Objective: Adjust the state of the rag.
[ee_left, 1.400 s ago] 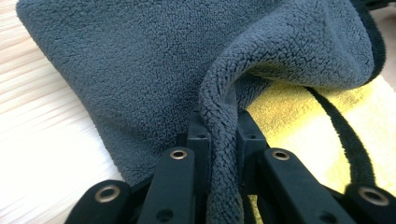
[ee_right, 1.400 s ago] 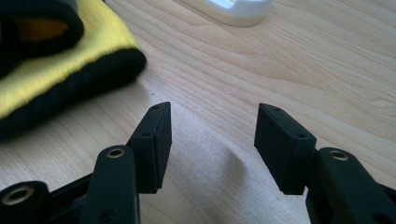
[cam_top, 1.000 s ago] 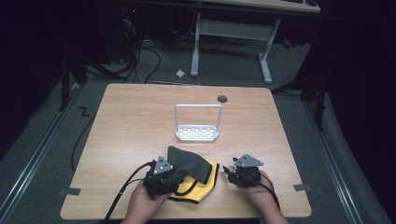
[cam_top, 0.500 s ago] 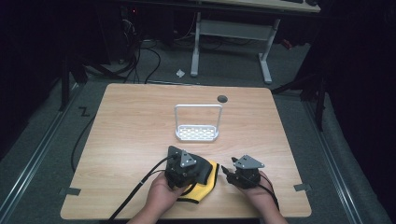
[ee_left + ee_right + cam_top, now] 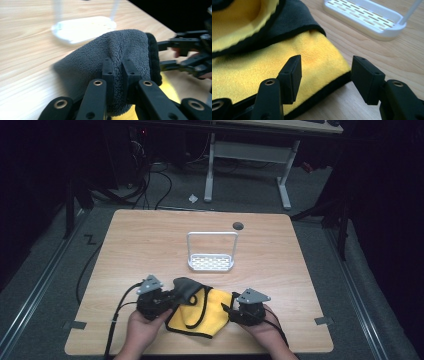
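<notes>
Your left gripper point(image 5: 167, 298) has swung back left, jaws clamped on the cloth point(image 5: 200, 312) at the table's point(image 5: 150, 240) near edge — fold lifting — while your right gripper point(image 5: 325, 75) waits, jaws apart, over the yellow corner.

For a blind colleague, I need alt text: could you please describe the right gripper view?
The right gripper, with its black jaws open, hovers over the black-trimmed corner of a yellow cloth lying on a wooden table. A grey layer of the cloth is folded over behind, and a white slotted rack stands beyond.
</notes>
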The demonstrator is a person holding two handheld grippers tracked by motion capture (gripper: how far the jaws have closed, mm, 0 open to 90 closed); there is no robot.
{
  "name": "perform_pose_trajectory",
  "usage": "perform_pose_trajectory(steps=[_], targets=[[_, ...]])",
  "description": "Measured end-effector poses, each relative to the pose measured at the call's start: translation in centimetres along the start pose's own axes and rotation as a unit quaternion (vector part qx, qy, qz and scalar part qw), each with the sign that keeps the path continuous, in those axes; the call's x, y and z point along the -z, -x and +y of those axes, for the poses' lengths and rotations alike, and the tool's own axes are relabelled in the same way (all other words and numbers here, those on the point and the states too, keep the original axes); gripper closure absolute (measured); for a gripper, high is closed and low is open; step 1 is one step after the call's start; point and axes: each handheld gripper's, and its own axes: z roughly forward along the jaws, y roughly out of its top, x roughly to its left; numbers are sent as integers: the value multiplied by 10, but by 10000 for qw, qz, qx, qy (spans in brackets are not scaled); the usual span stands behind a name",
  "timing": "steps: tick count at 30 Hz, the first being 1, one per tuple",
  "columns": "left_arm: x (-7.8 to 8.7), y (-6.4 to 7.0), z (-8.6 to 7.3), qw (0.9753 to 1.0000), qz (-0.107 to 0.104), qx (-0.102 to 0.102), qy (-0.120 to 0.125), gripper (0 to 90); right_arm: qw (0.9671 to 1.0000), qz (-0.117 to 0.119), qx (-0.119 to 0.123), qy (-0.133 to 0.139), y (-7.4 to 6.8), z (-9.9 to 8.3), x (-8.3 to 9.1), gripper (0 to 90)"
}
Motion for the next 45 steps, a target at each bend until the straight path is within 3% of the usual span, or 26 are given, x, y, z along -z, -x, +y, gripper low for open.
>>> perform_pose_trajectory(steps=[3,6,7,8,9,11,12,17,18,20,23,24,28,29,31,32,33,34,36,37,38,39,40,41,45], targets=[[17,-27,-15,9994,287,196,-13,814,9999,-56,152,-51,-5,1,-5,418],[24,-51,-31,9974,600,271,-289,788,9996,-113,224,-140,-7,0,-8,416],[24,-51,-31,9974,600,271,-289,784,9996,-113,224,-140,-7,0,-8,416],[25,-59,-36,9961,705,301,-436,773,9995,-110,230,-193,-7,-2,-9,418],[31,-72,-44,9929,930,373,-648,757,9995,-105,233,-205,-6,-3,-9,418],[34,-77,-48,9921,959,494,-641,710,9993,-125,205,-279,-5,-5,-9,419],[41,-84,-51,9908,940,763,-597,675,9993,-108,180,-293,-3,-6,-9,420],[54,-82,-48,9908,1030,810,-331,546,9994,-111,100,-321,1,-8,-10,421],[59,-76,-43,9922,1019,708,-118,527,9994,-122,98,-301,2,-8,-10,422],[61,-73,-40,9924,1046,641,-52,517,9994,-122,88,-301,2,-8,-10,423],[62,-57,-32,9954,898,312,106,500,9994,-140,84,-302,2,-8,-10,426],[62,-57,-32,9954,898,312,106,500,9994,-140,84,-302,2,-8,-10,426],[55,-37,-24,9975,700,-12,135,496,9994,-146,74,-314,3,-8,-10,427],[55,-37,-24,9975,700,-12,135,493,9994,-149,83,-316,3,-8,-10,428],[50,-21,-18,9972,645,-340,169,483,9994,-147,101,-310,3,-8,-10,429],[50,-21,-18,9972,645,-340,169,469,9994,-147,101,-310,3,-8,-10,429],[47,-15,-16,9970,599,-469,136,461,9994,-145,90,-301,3,-8,-10,430],[42,-3,-13,9963,515,-681,105,454,9994,-141,73,-296,3,-8,-9,429],[33,10,-13,9960,261,-851,11,438,9995,-139,80,-284,3,-8,-9,429],[33,10,-13,9960,261,-851,11,437,9995,-139,80,-284,3,-8,-9,429],[28,17,-13,9948,213,-987,-92,437,9995,-133,80,-277,3,-8,-8,429],[18,29,-15,9911,180,-1276,-321,429,9995,-126,87,-268,3,-8,-8,429],[18,29,-15,9911,180,-1276,-321,417,9995,-126,87,-268,3,-8,-8,429],[10,38,-17,9876,119,-1496,-464,417,9995,-125,92,-262,4,-7,-8,429],[-11,55,-24,9785,-88,-1839,-930,352,9996,-123,83,-249,4,-7,-7,430]])
